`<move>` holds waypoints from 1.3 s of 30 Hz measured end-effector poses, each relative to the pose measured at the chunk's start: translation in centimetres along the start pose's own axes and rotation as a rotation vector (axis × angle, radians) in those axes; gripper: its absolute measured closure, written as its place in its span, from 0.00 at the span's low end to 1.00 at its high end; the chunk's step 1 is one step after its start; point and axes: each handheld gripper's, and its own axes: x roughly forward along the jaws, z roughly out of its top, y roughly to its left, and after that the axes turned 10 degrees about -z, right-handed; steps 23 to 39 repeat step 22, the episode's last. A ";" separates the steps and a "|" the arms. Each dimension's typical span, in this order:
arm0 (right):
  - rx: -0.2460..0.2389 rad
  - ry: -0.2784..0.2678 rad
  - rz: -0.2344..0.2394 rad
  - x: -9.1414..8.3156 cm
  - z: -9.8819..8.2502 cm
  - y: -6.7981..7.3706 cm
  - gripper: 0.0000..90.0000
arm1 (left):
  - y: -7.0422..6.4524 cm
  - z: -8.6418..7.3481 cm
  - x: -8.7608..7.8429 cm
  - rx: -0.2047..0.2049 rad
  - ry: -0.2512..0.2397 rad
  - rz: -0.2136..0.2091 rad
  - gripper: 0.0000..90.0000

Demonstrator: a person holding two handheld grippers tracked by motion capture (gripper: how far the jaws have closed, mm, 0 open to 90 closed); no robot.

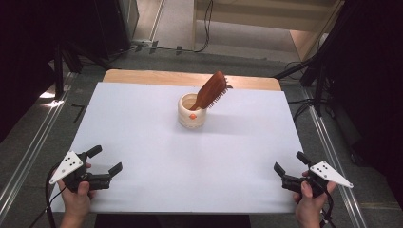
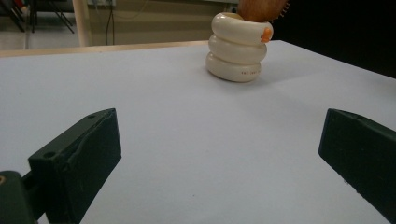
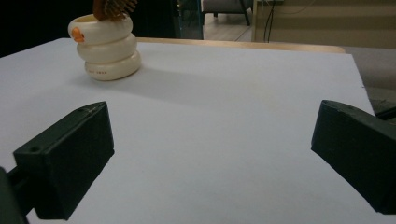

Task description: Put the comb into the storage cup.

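Your left gripper (image 1: 105,160) and right gripper (image 1: 290,164) stand released, jaws spread, holding nothing. A wooden hairbrush (image 1: 213,90) leans in the cream ringed holder (image 1: 191,114), well apart from both.

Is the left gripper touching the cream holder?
Apart. In the high view, bare white table separates the left gripper from the cream holder, which holds the wooden brush.

Floor (image 1: 28,118): grey, with metal rails along both sides.
Far wall (image 1: 266,14): pale wood panelling.
Cables (image 1: 207,28): black, trailing across the floor.
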 end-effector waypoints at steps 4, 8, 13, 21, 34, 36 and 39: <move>0.009 -0.002 -0.005 -0.4 -0.4 -0.8 0.00 | 0.0 0.0 0.0 0.001 0.000 0.001 0.00; -0.003 0.006 -0.031 -0.4 -0.8 -1.5 0.00 | 0.0 0.0 0.0 0.000 -0.001 0.003 0.00; 0.042 -0.005 -0.023 -0.1 -1.2 -2.4 0.00 | 0.1 0.0 0.0 -0.004 -0.006 0.006 0.00; 0.030 0.001 -0.023 0.0 -1.4 -2.3 0.00 | 0.1 0.0 -0.1 -0.004 -0.006 0.010 0.00; 0.029 0.003 -0.022 0.0 -1.3 -2.3 0.00 | 0.0 0.0 -0.1 -0.002 -0.007 0.010 0.00; 0.029 0.003 -0.022 0.0 -1.3 -2.3 0.00 | 0.0 0.0 -0.1 -0.002 -0.007 0.010 0.00; 0.029 0.003 -0.022 0.0 -1.3 -2.3 0.00 | 0.0 0.0 -0.1 -0.002 -0.007 0.010 0.00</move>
